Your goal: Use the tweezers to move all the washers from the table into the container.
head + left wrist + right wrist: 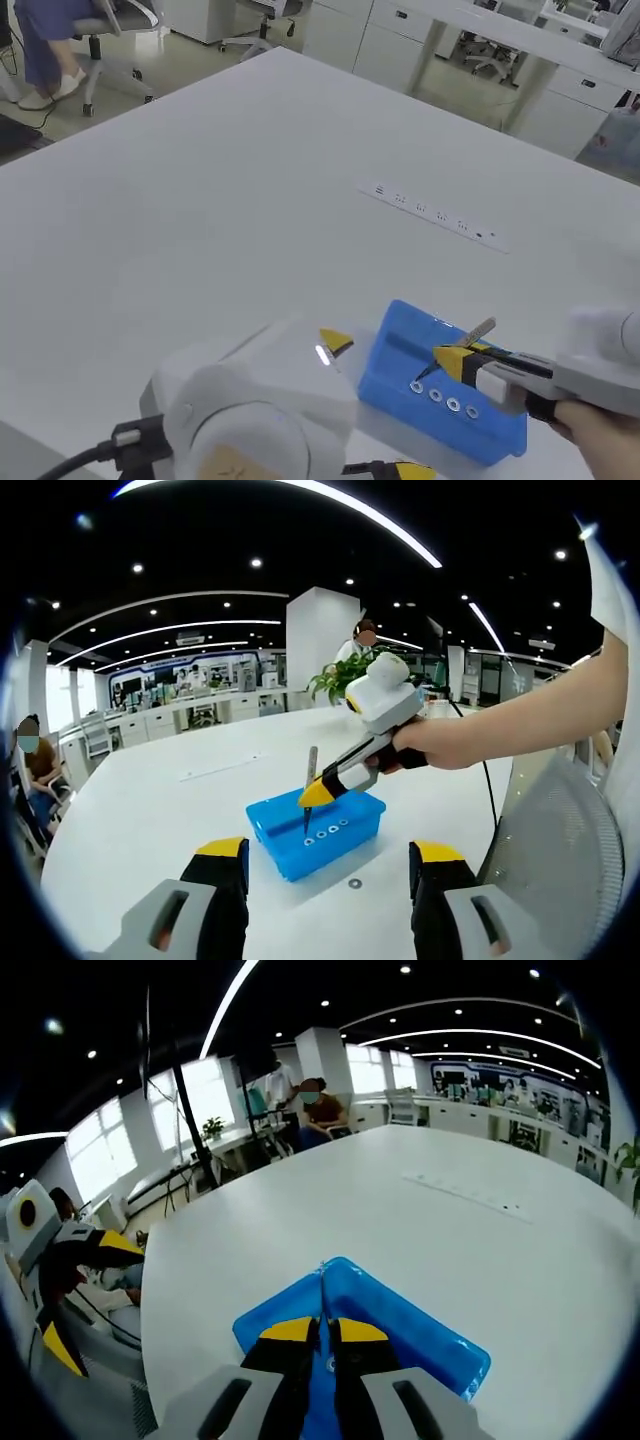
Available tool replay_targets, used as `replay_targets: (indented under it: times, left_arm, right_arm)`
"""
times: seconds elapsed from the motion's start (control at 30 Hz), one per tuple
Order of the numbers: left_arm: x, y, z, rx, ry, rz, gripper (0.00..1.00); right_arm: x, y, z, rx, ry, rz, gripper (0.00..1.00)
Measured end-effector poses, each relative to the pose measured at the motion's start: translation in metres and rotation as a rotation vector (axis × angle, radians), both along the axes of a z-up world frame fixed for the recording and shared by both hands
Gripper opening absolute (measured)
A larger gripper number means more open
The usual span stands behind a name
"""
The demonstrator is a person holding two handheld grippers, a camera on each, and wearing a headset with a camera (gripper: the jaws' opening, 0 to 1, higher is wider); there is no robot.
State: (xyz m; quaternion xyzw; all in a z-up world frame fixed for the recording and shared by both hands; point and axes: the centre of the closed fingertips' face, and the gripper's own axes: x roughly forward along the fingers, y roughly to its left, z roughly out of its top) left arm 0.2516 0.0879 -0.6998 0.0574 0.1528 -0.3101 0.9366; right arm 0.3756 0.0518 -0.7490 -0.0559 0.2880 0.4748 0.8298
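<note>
A blue container [405,345] sits on the white table near its front edge, with several washers [445,400] in a row inside. One washer [355,884] lies on the table just in front of the container [290,855]. My right gripper [455,362] is shut on the tweezers [478,332], which stand upright with their tip over the row of washers [325,831]. In the right gripper view the tweezers [322,1285] point down into the container [420,1335]. My left gripper [330,865] stands open with nothing in it, a little short of the container, and its jaws flank the loose washer.
A flush power strip [435,215] lies in the table [200,220] beyond the container. Office chairs and a seated person [45,40] are past the far left edge. Desks line the back of the room.
</note>
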Motion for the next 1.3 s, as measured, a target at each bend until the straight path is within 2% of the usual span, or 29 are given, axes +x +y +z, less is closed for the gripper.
replay_targets:
  times: [0.1,0.23,0.3,0.4,0.57,0.73,0.83,1.07,1.3]
  left_arm:
    - [0.001,0.001,0.003,-0.025,-0.005,0.008,0.65]
    - [0.002,0.003,0.004,-0.039,0.002,0.016,0.65]
    - [0.001,0.002,0.004,-0.036,0.002,0.012,0.65]
    - [0.000,-0.001,0.003,-0.026,0.001,-0.003,0.65]
    - [-0.001,-0.004,0.004,-0.020,-0.003,-0.013,0.65]
    - [0.000,-0.002,0.005,-0.028,-0.005,-0.005,0.66]
    - [0.000,-0.002,0.005,-0.029,-0.004,-0.003,0.66]
    - [0.000,-0.002,0.005,-0.033,-0.007,0.000,0.66]
    - [0.000,-0.001,0.005,-0.035,-0.006,0.002,0.69]
  right_arm:
    - [-0.007,0.000,0.014,0.031,-0.036,0.001,0.03]
    - [-0.026,0.003,0.029,0.042,-0.085,0.037,0.03]
    - [-0.033,0.004,0.033,0.037,-0.103,0.054,0.03]
    - [-0.046,0.004,0.035,0.036,-0.103,0.067,0.03]
    - [-0.066,0.003,0.026,0.014,-0.079,0.095,0.03]
    - [-0.078,0.000,0.006,-0.002,-0.014,0.101,0.03]
    - [-0.082,0.000,-0.004,-0.008,0.015,0.101,0.03]
    - [-0.088,-0.001,-0.020,-0.025,0.061,0.103,0.03]
    - [-0.090,-0.002,-0.023,-0.044,0.063,0.112,0.03]
